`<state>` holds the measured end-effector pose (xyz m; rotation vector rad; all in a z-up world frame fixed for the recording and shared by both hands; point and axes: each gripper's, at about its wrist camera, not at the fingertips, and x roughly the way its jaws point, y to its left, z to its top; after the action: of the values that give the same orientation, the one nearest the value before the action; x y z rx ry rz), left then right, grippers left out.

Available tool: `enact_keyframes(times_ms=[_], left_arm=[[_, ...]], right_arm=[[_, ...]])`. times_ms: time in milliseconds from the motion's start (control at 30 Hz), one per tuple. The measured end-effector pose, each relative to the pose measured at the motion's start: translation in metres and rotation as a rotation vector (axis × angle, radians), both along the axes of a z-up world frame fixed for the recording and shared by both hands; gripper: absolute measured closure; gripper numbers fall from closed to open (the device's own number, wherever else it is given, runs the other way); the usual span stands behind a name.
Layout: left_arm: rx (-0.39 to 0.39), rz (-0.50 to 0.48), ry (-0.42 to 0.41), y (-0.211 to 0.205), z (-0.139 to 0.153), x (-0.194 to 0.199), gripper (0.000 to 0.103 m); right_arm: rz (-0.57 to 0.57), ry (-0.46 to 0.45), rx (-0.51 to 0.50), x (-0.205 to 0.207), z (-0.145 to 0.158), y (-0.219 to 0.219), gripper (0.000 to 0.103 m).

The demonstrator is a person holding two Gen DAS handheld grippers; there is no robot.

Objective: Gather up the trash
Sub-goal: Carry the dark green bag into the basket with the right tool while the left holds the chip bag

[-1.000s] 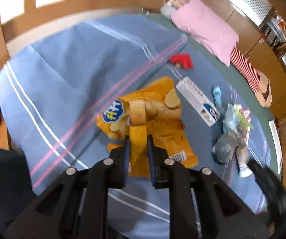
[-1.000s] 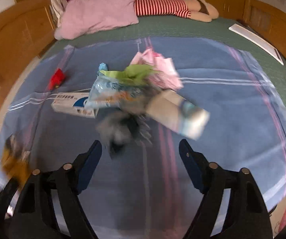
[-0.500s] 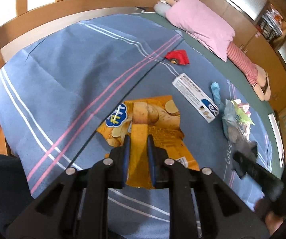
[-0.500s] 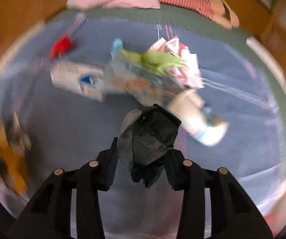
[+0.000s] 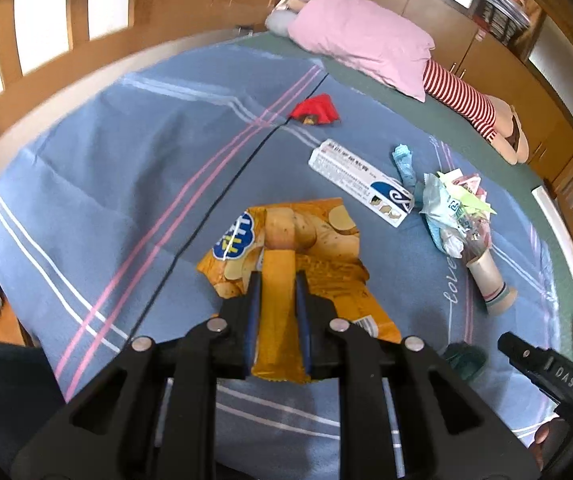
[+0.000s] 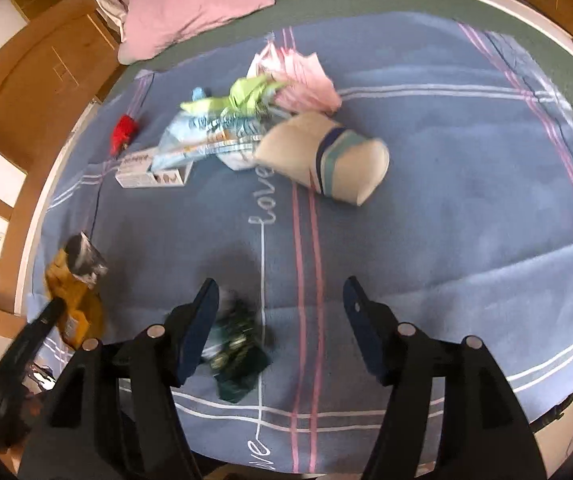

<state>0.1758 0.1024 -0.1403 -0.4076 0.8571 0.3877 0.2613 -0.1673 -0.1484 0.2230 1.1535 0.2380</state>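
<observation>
Half a second ago the right gripper [image 6: 280,300] was clamped on the dark crumpled wrapper [image 6: 236,350]; now its fingers [image 6: 202,320] are spread wide and the wrapper lies loose on the blue blanket [image 6: 446,200], just inside the left-hand finger. The left gripper [image 5: 278,300] has not changed: its fingers [image 5: 253,304] are pinched tight on the lower fold of the orange chip bag [image 5: 286,248], whose printed front lies on the blanket ahead of them. Beyond the bag lies a long white box [image 5: 360,182], and near its far end a red wrapper [image 5: 316,110]. To the right of the box sits a heap of crumpled plastic and paper scraps [image 5: 454,208], touching a beige cup on its side [image 5: 486,278]. A pink pillow [image 5: 362,48] rests at the head of the bed.
</observation>
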Motion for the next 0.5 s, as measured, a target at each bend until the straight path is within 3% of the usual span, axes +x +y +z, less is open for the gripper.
enact_keyframes(times_ms=[67, 167, 300, 400, 500], left_arm=[[0.015, 0.01, -0.003, 0.0, 0.001, 0.0, 0.085], [-0.024, 0.068, -0.027, 0.014, 0.003, -0.005, 0.085], [-0.046, 0.145, -0.037, 0.028, 0.002, -0.012, 0.085], [-0.051, 0.174, -0.035, 0.033, 0.002, -0.014, 0.085], [-0.057, 0.188, -0.032, 0.035, 0.001, -0.015, 0.085]], right_arm=[[0.022, -0.005, 0.027, -0.007, -0.004, 0.008, 0.04], [0.051, -0.024, 0.053, -0.017, -0.008, 0.017, 0.04], [0.11, -0.062, 0.022, -0.029, -0.014, 0.044, 0.04], [0.116, -0.093, -0.005, -0.028, -0.012, 0.057, 0.04], [0.091, -0.136, 0.031, -0.027, -0.003, 0.061, 0.04]])
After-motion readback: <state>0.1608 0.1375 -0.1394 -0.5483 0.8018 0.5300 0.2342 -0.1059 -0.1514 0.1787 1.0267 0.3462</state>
